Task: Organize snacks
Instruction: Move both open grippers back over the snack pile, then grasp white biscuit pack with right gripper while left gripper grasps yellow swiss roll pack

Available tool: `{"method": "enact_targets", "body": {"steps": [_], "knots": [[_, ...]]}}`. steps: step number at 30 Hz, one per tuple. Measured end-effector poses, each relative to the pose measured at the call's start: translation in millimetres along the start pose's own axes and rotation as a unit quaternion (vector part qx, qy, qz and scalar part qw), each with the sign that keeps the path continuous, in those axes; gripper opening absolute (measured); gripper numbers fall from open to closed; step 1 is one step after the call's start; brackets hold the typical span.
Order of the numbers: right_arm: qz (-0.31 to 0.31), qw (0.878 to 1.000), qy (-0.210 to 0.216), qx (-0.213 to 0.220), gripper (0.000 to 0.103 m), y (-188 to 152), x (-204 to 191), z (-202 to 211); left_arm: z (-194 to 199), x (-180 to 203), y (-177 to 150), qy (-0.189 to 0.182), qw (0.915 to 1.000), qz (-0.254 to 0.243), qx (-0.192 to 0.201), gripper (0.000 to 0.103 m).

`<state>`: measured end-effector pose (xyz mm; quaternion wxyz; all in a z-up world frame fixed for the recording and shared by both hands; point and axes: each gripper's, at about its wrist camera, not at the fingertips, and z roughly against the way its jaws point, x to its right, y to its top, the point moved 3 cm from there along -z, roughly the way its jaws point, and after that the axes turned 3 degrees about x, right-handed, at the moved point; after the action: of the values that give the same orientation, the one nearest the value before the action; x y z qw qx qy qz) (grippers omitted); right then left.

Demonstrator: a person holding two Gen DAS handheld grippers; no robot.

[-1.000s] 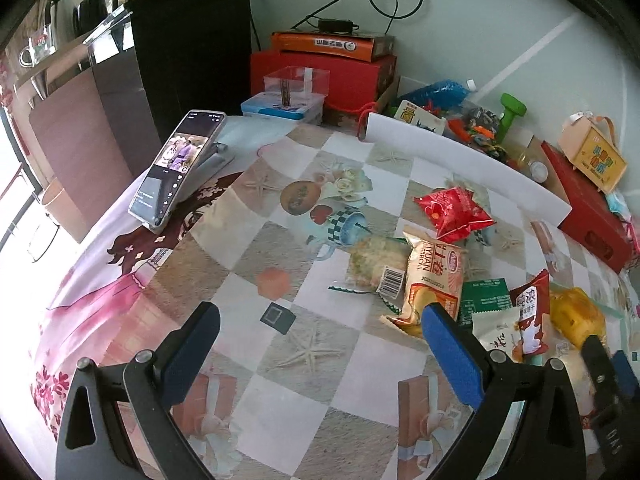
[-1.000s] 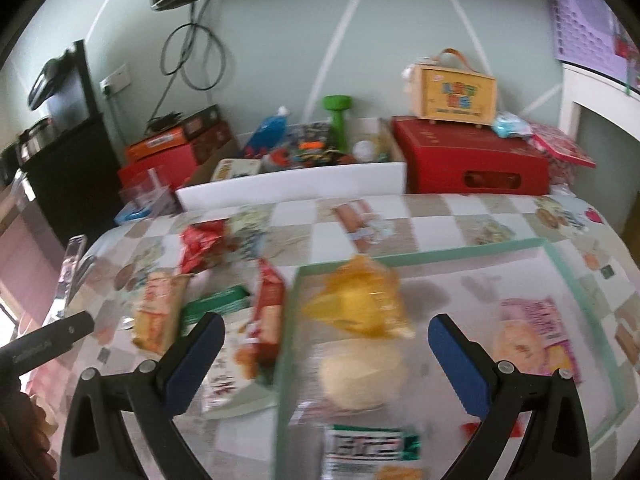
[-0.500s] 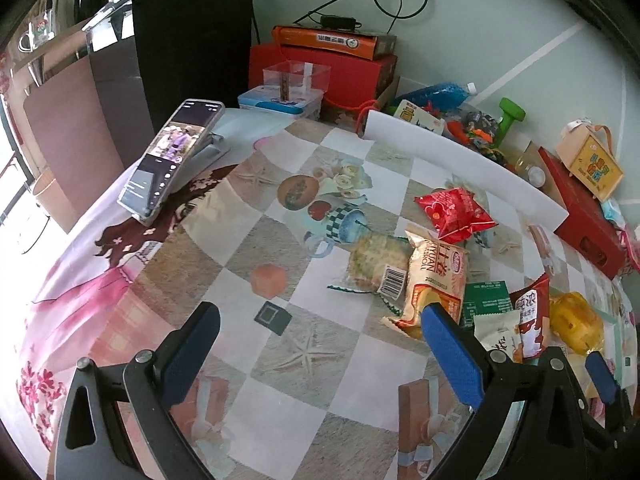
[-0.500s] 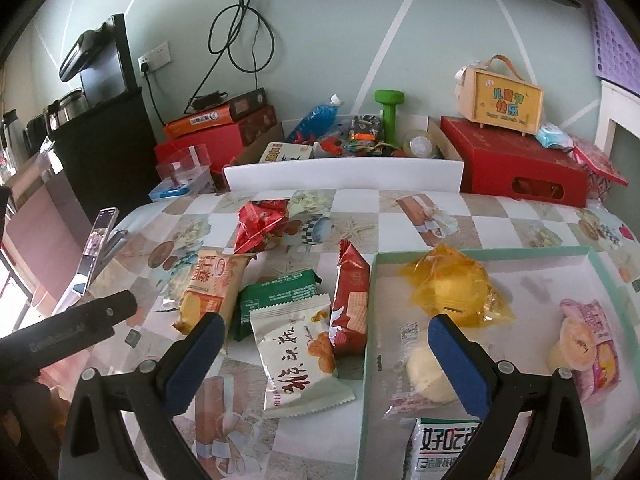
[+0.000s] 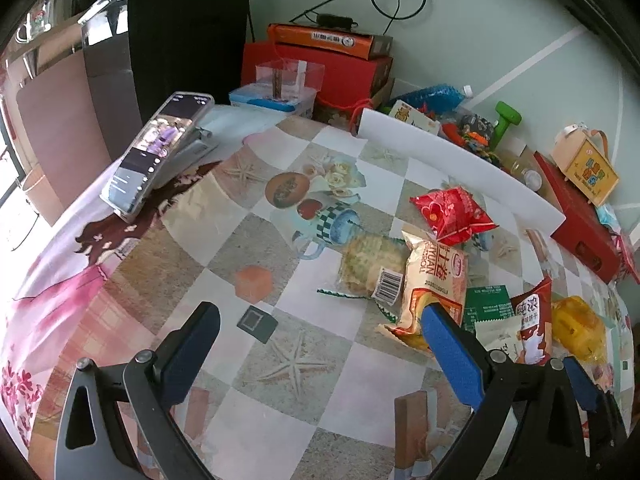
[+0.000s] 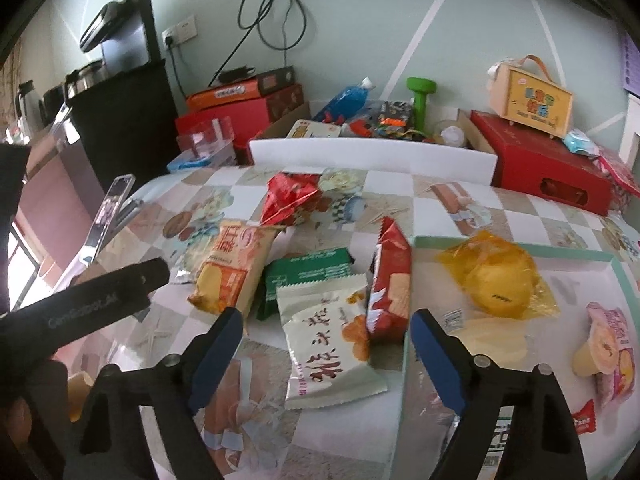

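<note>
Since a second ago the right gripper point(image 6: 326, 342) has swung left, from over the green-rimmed tray point(image 6: 568, 250) to the loose snacks, and its jaws have just been closing. They remain apart, empty, with a white snack packet point(image 6: 330, 338) on the checked tablecloth point(image 5: 280, 216) between them. The left gripper point(image 5: 316, 344) is open and empty above the cloth, near an orange bread packet point(image 5: 434, 280).

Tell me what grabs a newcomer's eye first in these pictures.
A heap of snack packets sprawls across the checked tablecloth, with a white packet lying between the open jaws of the right gripper. To its right, a yellow packet sits in a green-rimmed tray. On the table's left, a phone leans on a stand.
</note>
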<state>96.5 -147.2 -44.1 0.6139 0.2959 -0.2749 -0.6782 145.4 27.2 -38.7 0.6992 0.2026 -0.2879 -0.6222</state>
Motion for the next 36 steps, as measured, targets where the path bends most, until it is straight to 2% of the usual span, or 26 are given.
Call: {"method": "enact_targets", "body": {"steps": [3,9,19,27,31,35,36], "knots": [[0.001,1.000,0.007,-0.011,0.078,-3,-1,-5,-5,0,0,-0.007,0.9999,0.004,-0.009,0.101],[0.003,0.999,0.014,-0.031,0.071,-10,-2,-14,-11,3,-3,-0.008,0.9995,-0.004,-0.030,0.101],[0.008,0.999,0.000,-0.046,0.070,-17,0,-24,-15,6,-5,-0.007,0.9990,-0.010,-0.044,0.101],[0.009,0.998,0.020,-0.061,0.069,-21,-5,-30,-17,12,-7,-0.007,0.9986,-0.017,-0.050,0.101],[0.001,0.997,0.032,-0.066,0.064,-23,-6,-31,-19,15,-7,-0.010,0.9984,-0.018,-0.053,0.101],[0.010,0.997,0.016,-0.069,0.061,-24,-7,-34,-21,18,-8,-0.014,0.9982,-0.021,-0.055,0.101],[0.014,0.997,0.010,-0.071,0.057,-25,-7,-35,-21,20,-8,-0.015,0.9981,-0.022,-0.055,0.101]]}}
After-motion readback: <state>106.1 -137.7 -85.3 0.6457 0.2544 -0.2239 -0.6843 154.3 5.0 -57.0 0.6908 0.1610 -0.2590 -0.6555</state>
